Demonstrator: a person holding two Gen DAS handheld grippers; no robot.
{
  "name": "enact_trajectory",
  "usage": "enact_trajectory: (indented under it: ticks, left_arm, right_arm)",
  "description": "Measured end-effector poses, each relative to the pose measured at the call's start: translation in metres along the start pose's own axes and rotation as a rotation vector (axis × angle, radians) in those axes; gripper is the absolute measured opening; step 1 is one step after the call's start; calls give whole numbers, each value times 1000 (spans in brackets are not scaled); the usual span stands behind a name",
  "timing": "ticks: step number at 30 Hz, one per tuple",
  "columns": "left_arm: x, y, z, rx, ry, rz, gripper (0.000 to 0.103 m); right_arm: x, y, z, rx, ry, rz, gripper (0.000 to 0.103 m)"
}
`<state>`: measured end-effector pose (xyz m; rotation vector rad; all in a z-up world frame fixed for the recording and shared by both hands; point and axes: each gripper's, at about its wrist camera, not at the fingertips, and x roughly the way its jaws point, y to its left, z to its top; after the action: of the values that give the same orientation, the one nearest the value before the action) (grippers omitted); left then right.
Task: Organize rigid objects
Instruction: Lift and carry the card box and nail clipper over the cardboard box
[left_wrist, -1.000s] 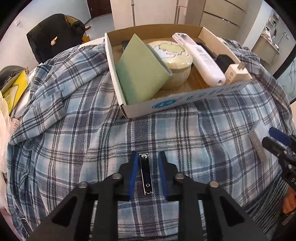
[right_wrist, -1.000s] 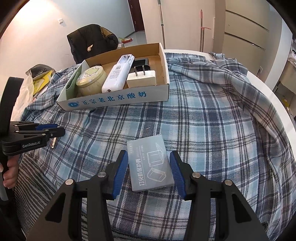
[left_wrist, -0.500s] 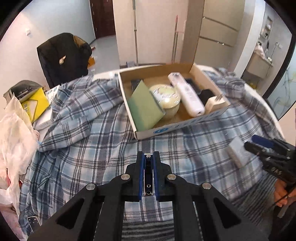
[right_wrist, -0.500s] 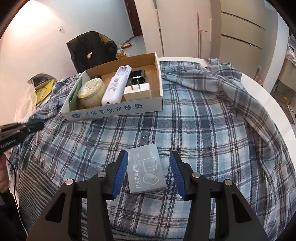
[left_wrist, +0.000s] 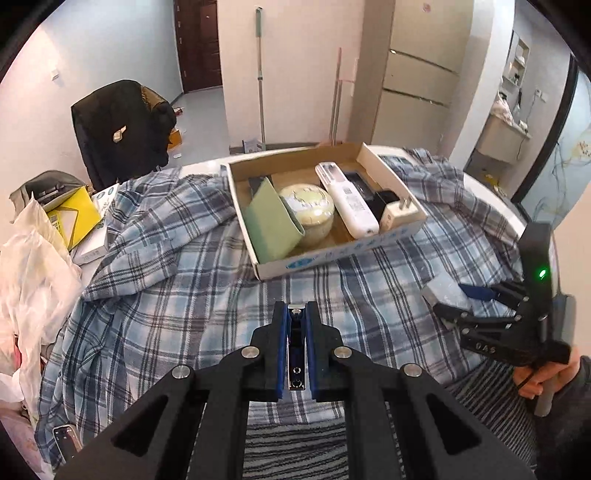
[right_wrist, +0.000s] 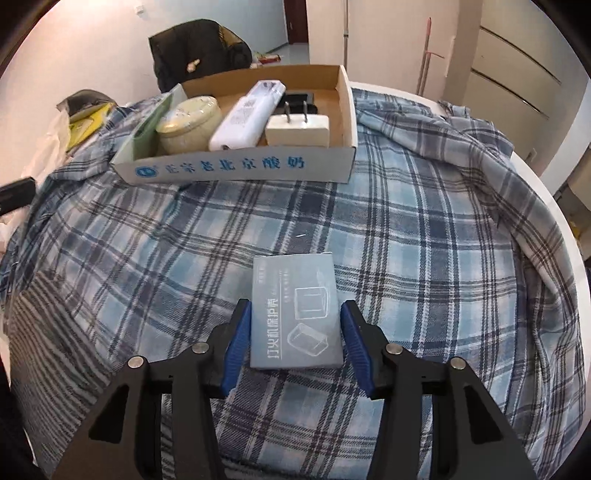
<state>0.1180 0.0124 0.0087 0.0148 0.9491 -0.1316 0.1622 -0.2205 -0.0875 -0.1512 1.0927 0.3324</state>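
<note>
Jaws on the left gripper (left_wrist: 295, 347) are clamped on a nail clipper (left_wrist: 296, 350), blue pads tight against both its sides, clipper lined up along the fingers, low centre of the left wrist frame, held up over the plaid cloth (left_wrist: 177, 258).

Right gripper (right_wrist: 295, 339): jaws opening, set at a middling gap either side of a flat grey box (right_wrist: 295, 314). Small gap visible on both sides, pads not pressing. Box lies flat on the cloth, lower centre of the right wrist frame. In the left wrist view the same gripper sits at the right edge, with a person's hand (left_wrist: 543, 373) on its handle.

Cardboard tray (right_wrist: 236, 168) sits on the cloth, upper centre in both views, blue print on the near wall. Inside, left to right in the right wrist frame:
- green card (right_wrist: 146, 127) leaning on the left wall
- round cream tin (right_wrist: 188, 123)
- white remote (right_wrist: 247, 118), lying lengthwise
- white plug adapter (right_wrist: 297, 129), prongs pointing away, with a dark object behind it, can't tell what

Black jacket on a chair (left_wrist: 118, 125), upper left of the left wrist frame.
</note>
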Motion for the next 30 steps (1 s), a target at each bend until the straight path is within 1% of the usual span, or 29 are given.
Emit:
enact_trajectory:
  ticks: [2, 4, 6, 9, 13, 15, 16, 18, 19, 20, 21, 22, 24, 25, 27, 29, 30]
  left_arm:
    - [-2, 5, 4, -19, -12, 4, 10]
    - [-3, 10, 9, -43, -17, 2, 10]
    - [-6, 12, 15, -51, -25, 1, 10]
    - [-14, 10, 26, -51, -65, 11, 10]
    - [-27, 4, 52, -67, -121, -19, 10]
    - [-37, -4, 71, -39, -161, -21, 10]
    - [-45, -9, 83, -20, -202, -20, 10]
    - [-62, -11, 104, -56, -289, -19, 10]
    - [-64, -11, 110, -67, -299, -25, 10]
    - [-66, -12, 121, -83, -312, -58, 10]
    - [-66, -12, 129, -97, -319, -85, 10]
    - [-64, -12, 135, -108, -321, -92, 10]
    - [-58, -14, 148, -124, -338, -69, 10]
    - [-53, -16, 154, -131, -348, -49, 10]
    - [-41, -17, 165, -151, -353, -41, 10]
    - [-27, -13, 175, -176, -335, -88, 10]
    - [-18, -11, 179, -184, -328, -99, 10]
  right_arm:
    - [-2, 2, 0, -11, -9, -18, 45]
    - [-12, 5, 2, -27, -48, -52, 45]
    - [-28, 5, 7, -27, -91, -48, 45]
    - [-54, 4, 19, -25, -159, -42, 45]
    - [-96, 5, 54, 9, -267, -16, 45]
    - [-118, 6, 73, 37, -327, 11, 45]
    - [-127, 7, 84, 51, -358, 21, 45]
    - [-142, 8, 103, 81, -411, 39, 45]
    - [-149, 8, 112, 98, -435, 49, 45]
    - [-154, 9, 122, 109, -457, 59, 45]
    - [-158, 9, 131, 118, -475, 66, 45]
    - [-159, 11, 137, 123, -486, 64, 45]
    - [-157, 17, 153, 116, -507, 20, 45]
    - [-154, 17, 160, 122, -516, 12, 45]
    - [-142, 16, 174, 139, -500, 34, 45]
    - [-126, 11, 184, 168, -466, 59, 45]
    - [-116, 10, 188, 179, -447, 59, 45]
